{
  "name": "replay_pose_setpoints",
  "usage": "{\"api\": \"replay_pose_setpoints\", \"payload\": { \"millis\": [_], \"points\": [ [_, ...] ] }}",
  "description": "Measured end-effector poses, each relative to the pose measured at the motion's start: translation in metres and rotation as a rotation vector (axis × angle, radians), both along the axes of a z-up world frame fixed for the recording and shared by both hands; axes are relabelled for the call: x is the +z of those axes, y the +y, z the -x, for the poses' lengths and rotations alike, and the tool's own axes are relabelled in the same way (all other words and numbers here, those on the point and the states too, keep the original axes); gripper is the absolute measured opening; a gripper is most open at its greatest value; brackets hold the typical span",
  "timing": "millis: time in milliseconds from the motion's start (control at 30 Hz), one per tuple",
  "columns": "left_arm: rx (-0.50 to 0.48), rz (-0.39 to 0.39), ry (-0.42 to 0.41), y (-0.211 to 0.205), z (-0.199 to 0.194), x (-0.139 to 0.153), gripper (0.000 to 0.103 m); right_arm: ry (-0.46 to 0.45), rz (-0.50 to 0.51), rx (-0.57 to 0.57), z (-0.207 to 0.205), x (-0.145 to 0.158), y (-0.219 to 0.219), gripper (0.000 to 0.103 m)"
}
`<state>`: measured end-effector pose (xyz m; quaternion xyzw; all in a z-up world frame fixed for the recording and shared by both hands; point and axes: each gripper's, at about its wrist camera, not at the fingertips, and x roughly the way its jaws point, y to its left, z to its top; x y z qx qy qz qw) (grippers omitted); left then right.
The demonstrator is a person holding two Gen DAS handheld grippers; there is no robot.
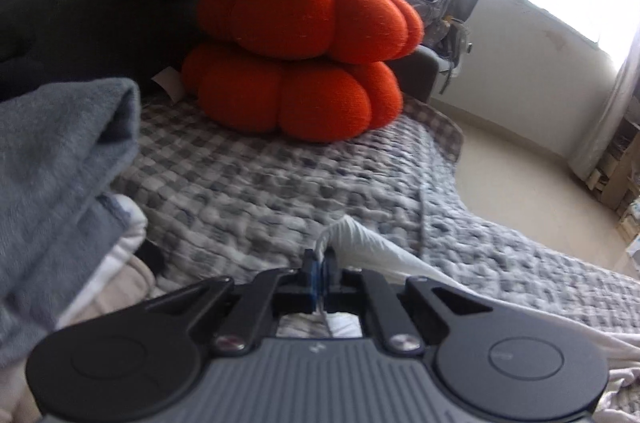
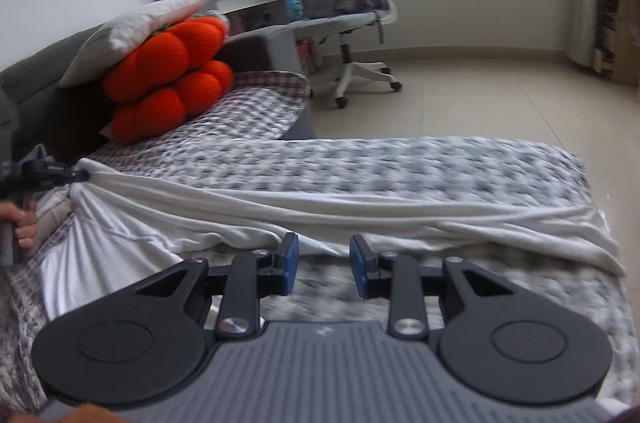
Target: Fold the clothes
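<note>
Left gripper (image 1: 320, 263) pinches a corner of the white garment (image 2: 360, 211) while right gripper (image 2: 324, 263) hangs spread just beside its edge; it should bite deep before pulling taut.

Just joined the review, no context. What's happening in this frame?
A person is folding laundry on a sofa covered by a grey-and-white checked quilt, a handheld gripper in each hand. The left gripper is shut on a bunched edge of a white cotton garment, which lies stretched across the quilt. The right gripper is open, holding nothing, low over the garment's near edge. No fold is visible yet. A folded grey towel sits at the left.
</note>
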<state>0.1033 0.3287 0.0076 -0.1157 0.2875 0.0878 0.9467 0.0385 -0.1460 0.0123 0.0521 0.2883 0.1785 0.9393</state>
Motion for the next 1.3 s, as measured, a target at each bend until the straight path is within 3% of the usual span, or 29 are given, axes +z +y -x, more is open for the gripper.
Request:
{"api": "replay_pose_setpoints", "payload": {
  "millis": [200,367,433,500,633,767,867,900,1033,1300],
  "points": [
    [0.002,-0.041,0.035,0.003,-0.013,-0.010,0.003,0.013,0.021,0.021,-0.005,-0.006,0.018,0.033],
    [-0.045,-0.015,0.132,-0.010,-0.021,-0.029,0.008,0.026,0.017,0.030,-0.001,-0.013,0.028,0.033],
    [-0.036,0.013,0.141,-0.005,-0.017,-0.025,0.032,0.019,0.013,0.031,0.003,-0.013,0.030,0.033],
    [-0.004,0.029,0.116,0.004,-0.007,-0.016,0.045,0.016,0.008,0.027,0.007,-0.013,0.029,0.033],
    [0.030,0.024,0.105,0.008,0.030,-0.001,0.045,0.019,0.004,0.004,0.012,-0.012,0.024,0.033],
    [0.006,0.213,0.165,0.006,0.089,-0.006,0.048,0.019,-0.014,0.000,0.022,-0.010,0.018,0.033],
    [0.006,0.383,0.140,0.007,0.128,-0.014,0.053,0.022,-0.019,-0.005,0.030,-0.011,0.017,0.033],
    [0.008,0.422,0.131,0.006,0.135,-0.018,0.059,0.026,-0.026,-0.008,0.032,-0.011,0.016,0.033],
    [0.032,0.458,0.178,-0.008,0.133,-0.034,0.061,0.026,-0.064,-0.001,0.044,-0.012,0.018,0.034],
    [0.061,0.472,0.140,-0.033,0.118,-0.039,0.064,0.023,-0.059,-0.055,0.059,-0.022,0.001,0.038]
  ]
}}
